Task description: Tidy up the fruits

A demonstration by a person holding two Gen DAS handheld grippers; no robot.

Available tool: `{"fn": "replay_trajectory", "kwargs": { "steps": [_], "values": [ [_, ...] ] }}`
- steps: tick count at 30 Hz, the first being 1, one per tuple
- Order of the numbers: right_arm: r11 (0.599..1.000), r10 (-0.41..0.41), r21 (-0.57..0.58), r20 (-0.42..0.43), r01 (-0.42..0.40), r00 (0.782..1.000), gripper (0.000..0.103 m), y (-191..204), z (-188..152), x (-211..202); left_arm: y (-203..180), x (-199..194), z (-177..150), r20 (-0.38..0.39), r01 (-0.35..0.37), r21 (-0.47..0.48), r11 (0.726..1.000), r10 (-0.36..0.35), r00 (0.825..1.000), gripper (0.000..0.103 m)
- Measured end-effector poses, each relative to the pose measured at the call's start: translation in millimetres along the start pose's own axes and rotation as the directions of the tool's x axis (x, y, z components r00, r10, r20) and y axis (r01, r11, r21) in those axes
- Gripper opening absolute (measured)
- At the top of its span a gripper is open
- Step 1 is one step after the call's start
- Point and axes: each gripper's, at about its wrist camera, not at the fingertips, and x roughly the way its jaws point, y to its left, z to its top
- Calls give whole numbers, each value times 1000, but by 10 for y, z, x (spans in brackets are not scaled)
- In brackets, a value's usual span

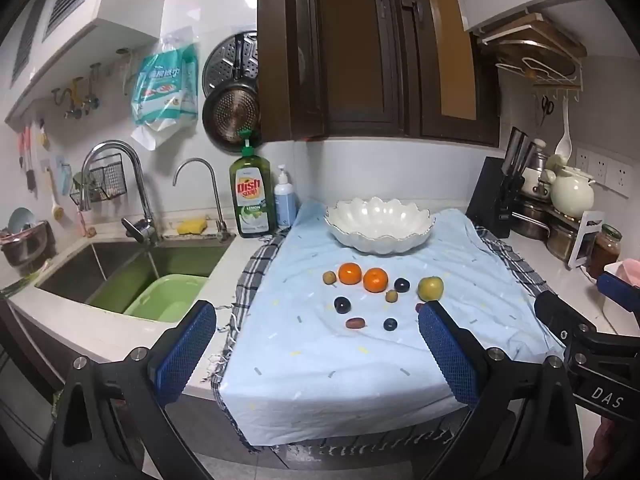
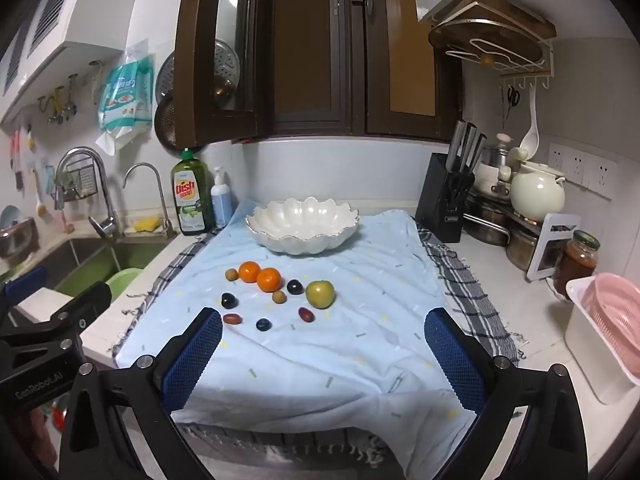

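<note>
A white scalloped bowl (image 1: 379, 225) (image 2: 302, 225) stands empty at the back of a light blue cloth (image 1: 320, 360) (image 2: 320, 360). In front of it lie several fruits: two oranges (image 1: 350, 273) (image 2: 268, 279), a green apple (image 1: 430, 288) (image 2: 320, 294), dark plums (image 1: 342, 305) (image 2: 229, 301), small brownish-green fruits (image 1: 329, 277) (image 2: 279, 297) and red dates (image 1: 355, 323) (image 2: 306, 314). My left gripper (image 1: 316, 316) hangs open short of the fruit, nothing between its blue pads. My right gripper (image 2: 323, 320) is open too, over the cloth's near part.
A sink (image 1: 132, 268) with a green basin (image 1: 168, 296) lies to the left, with dish soap (image 1: 251, 196) beside it. A knife block (image 2: 448, 200), pots, a jar (image 2: 578, 260) and a pink colander (image 2: 616, 320) crowd the right counter.
</note>
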Motion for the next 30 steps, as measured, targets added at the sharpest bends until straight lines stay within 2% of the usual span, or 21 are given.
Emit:
{"fn": "replay_trajectory", "kwargs": {
  "steps": [5,10,30],
  "values": [
    [1000,2,-15,20,-2,1000,103,21,-2,-51,64,-150,-25,58,9,-8,1000,-9,998,103],
    [1000,20,-3,20,-20,1000,103,-107,4,-100,-1,-215,18,41,-7,15,1000,6,999,103],
    [1000,18,0,40,-18,999,103,-27,29,-204,79,-265,12,35,-1,11,1000,0,999,103]
  ]
}}
